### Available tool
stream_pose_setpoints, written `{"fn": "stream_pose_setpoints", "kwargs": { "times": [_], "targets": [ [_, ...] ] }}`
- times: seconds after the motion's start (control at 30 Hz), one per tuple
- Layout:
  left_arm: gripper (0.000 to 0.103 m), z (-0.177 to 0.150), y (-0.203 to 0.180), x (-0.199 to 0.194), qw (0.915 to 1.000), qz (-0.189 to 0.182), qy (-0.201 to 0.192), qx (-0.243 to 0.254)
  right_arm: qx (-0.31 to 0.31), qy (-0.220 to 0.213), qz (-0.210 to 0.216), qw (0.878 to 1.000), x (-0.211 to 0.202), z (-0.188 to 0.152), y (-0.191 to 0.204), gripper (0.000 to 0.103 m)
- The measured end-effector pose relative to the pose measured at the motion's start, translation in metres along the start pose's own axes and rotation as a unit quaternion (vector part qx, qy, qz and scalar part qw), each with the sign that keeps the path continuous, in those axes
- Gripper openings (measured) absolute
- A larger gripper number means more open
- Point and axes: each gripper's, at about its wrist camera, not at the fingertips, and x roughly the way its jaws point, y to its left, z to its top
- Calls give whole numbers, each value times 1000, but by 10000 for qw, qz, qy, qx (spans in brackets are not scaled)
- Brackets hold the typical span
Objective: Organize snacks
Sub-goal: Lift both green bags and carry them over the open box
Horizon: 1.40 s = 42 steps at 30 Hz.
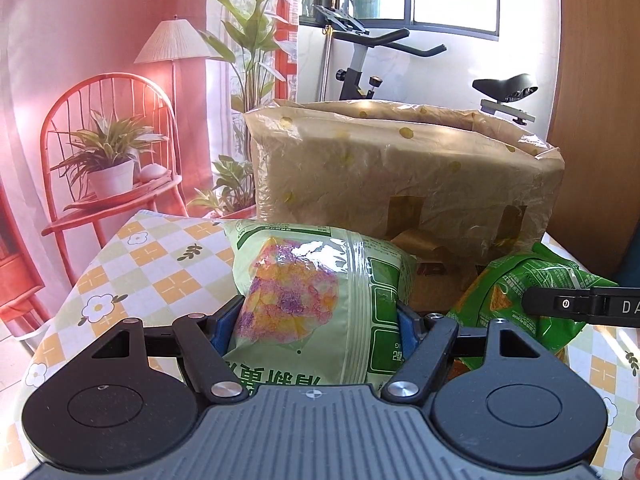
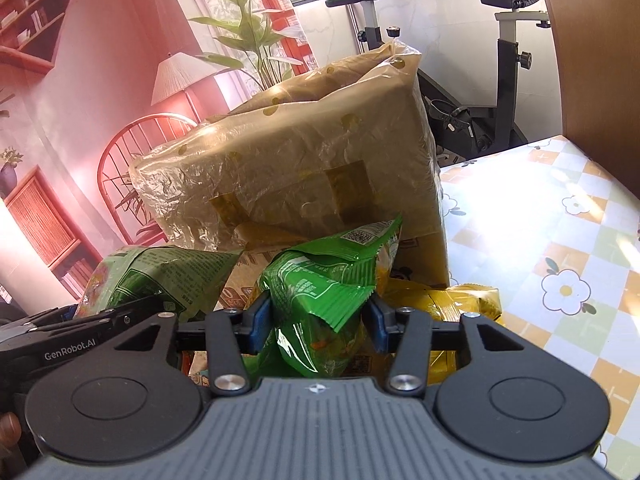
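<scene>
Left tongs (image 1: 320, 316) clamp the pale green snack bag (image 1: 308, 300); right tongs (image 2: 318, 326) pinch a crinkly bright green bag (image 2: 320, 300).

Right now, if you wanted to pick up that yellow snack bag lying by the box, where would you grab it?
Grab the yellow bag by its crimped end seam, coming from above on the open tablecloth side. It lies flat, its other side tucked behind the green bag in the right claw.
</scene>
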Motion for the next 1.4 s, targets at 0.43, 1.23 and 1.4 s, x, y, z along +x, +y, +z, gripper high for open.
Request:
{"fn": "stream_pose_setpoints", "kwargs": {
  "times": [0.43,1.23,1.4],
  "targets": [
    [76,11,-1,-27,9988,183,-435,-153,-58,-479,60,9988,-35,9,4,48],
    [76,50,-7,-59,9925,200,-1191,-176,-365,-1181,315,9918,-70,55,22,48],
    [76,68,-9,-63,9901,217,-1384,-126,-462,-1337,342,9894,-74,75,21,48]
  ]
}}
